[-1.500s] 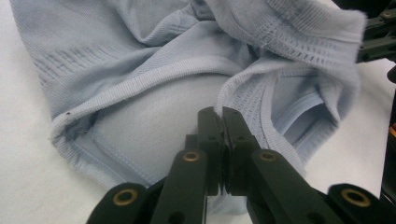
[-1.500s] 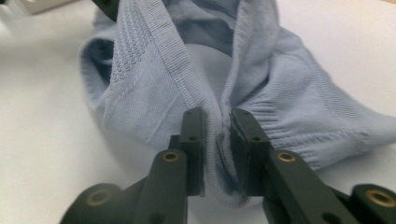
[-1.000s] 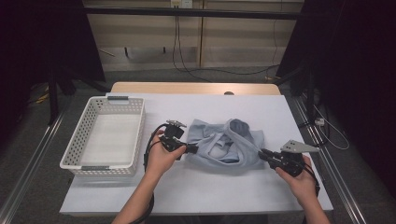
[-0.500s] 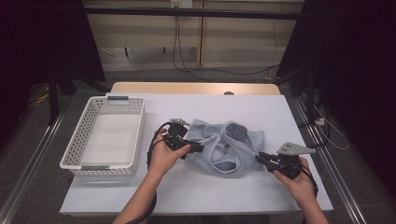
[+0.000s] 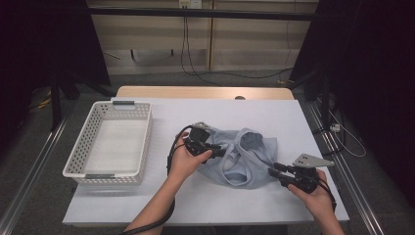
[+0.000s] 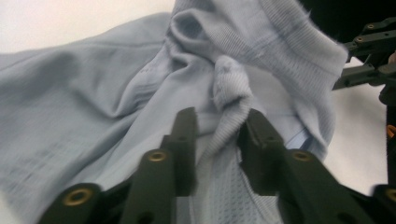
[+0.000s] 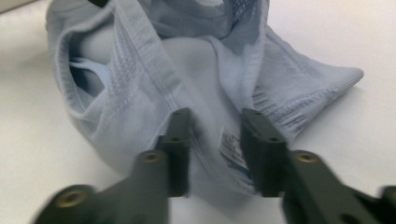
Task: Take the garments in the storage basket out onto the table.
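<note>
So there's a light blue garment (image 5: 242,156) lying crumpled on the white table (image 5: 195,196), a bit right of the middle, with the white basket (image 5: 110,142) well apart from it over at 9 o'clock. The left gripper (image 5: 221,152) sits at the garment's 9 o'clock edge, reaching in over the cloth. In the left gripper view its jaws are parted, and they've just eased a touch closer together again; a bunched, ribbed fold of the garment (image 6: 229,88) pokes up between them, but honestly I can't tell if the pads actually press on it. The right gripper (image 5: 272,172) is down at the garment's 4 o'clock corner, with the hand (image 5: 313,196) behind it. In the right gripper view its jaws have just been opening and stand spread, with the hem and a small sewn-in label (image 7: 232,147) lying between them, pads not squeezing the cloth as far as I can see.
</note>
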Demonstrator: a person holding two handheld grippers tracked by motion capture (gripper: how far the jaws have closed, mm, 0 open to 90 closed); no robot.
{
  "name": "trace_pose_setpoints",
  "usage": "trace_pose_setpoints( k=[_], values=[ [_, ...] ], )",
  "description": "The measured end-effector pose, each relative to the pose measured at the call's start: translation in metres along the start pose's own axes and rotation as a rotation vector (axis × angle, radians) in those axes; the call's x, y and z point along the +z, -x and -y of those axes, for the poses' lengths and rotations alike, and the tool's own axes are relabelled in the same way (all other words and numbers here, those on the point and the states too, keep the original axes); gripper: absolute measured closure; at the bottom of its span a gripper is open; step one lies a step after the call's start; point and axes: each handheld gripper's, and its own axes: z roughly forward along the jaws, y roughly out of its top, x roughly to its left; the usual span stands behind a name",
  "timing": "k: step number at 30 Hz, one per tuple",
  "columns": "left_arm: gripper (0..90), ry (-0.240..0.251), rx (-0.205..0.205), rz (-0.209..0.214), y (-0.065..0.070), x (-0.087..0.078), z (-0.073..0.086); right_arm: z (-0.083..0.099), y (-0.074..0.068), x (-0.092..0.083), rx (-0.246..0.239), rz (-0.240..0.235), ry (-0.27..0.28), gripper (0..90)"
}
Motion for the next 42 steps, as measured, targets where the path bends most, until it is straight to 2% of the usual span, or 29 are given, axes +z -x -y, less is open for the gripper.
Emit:
trace_pose_setpoints(
  k=[1,5,7,11,13,16,22,26,30,32,34,35,42],
  values=[
    [73.4,0.006,0.004,0.006,0.000,0.000,0.000,-0.001,-0.001,-0.001,0.002,-0.002,0.005,56.5],
    [83.2,-0.004,0.000,0.015,0.002,0.000,0.000,-0.005,-0.005,-0.002,0.006,-0.023,0.028,50.9],
    [85.5,-0.015,-0.016,0.017,0.001,-0.002,0.001,-0.008,-0.008,-0.001,0.003,-0.036,0.033,48.3],
    [87.2,-0.022,-0.023,0.010,0.000,-0.005,0.003,-0.016,-0.017,0.004,-0.022,-0.064,0.040,43.1],
    [87.3,-0.023,-0.020,0.005,0.001,-0.007,0.004,-0.020,-0.021,0.007,-0.032,-0.072,0.041,42.7],
    [87.5,-0.024,-0.027,0.006,0.001,-0.009,0.006,-0.025,-0.025,0.012,0.000,-0.076,0.036,42.9],
    [87.7,-0.026,-0.040,-0.004,0.001,-0.013,0.009,-0.033,-0.031,0.018,-0.012,-0.086,0.055,44.0],
    [87.7,-0.026,-0.044,-0.003,0.003,-0.016,0.011,-0.038,-0.032,0.023,-0.002,-0.079,0.064,46.3],
    [87.7,-0.029,-0.040,0.002,0.004,-0.016,0.012,-0.042,-0.034,0.026,0.012,-0.078,0.101,56.6],
    [87.7,-0.034,-0.040,0.000,0.005,-0.015,0.012,-0.043,-0.035,0.026,0.009,-0.074,0.112,67.1],
    [87.8,-0.044,-0.033,0.005,0.005,-0.014,0.012,-0.043,-0.035,0.024,0.020,-0.100,0.117,83.0],
    [87.8,-0.042,-0.032,0.004,0.005,-0.014,0.011,-0.043,-0.034,0.022,0.029,-0.104,0.121,86.6],
    [87.6,-0.032,-0.048,-0.012,0.003,-0.015,0.010,-0.027,-0.014,0.008,0.088,-0.054,0.113,88.2]
  ],
)
